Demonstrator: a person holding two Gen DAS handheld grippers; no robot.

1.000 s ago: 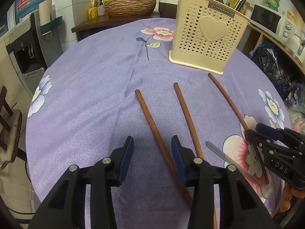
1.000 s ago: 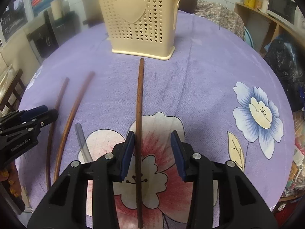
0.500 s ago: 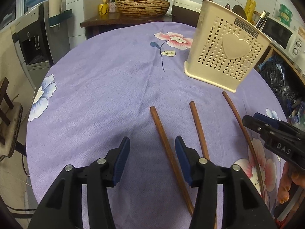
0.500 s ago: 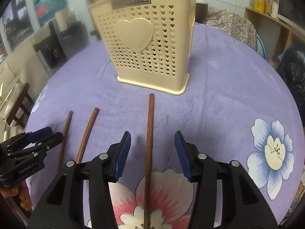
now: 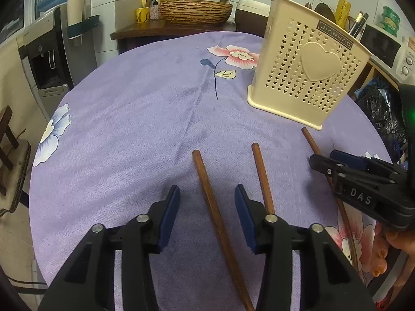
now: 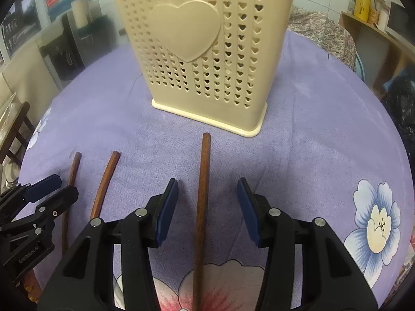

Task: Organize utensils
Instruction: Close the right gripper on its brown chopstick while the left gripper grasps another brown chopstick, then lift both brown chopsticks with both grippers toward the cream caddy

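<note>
Three brown wooden handles lie side by side on the purple floral tablecloth [image 5: 124, 119], their far ends toward the cream perforated utensil holder [image 5: 308, 75] standing upright on it. We hold the left gripper [image 5: 207, 208] low over the leftmost handle [image 5: 210, 202]; its blue pads sit apart on either side of the wood without touching it, having just narrowed a little. The middle handle [image 5: 263, 178] runs just beside the right pad. Our right gripper [image 6: 207, 203] likewise straddles the rightmost handle [image 6: 202, 181], jaws apart, not pressing it. Two handles already stand in the holder.
</note>
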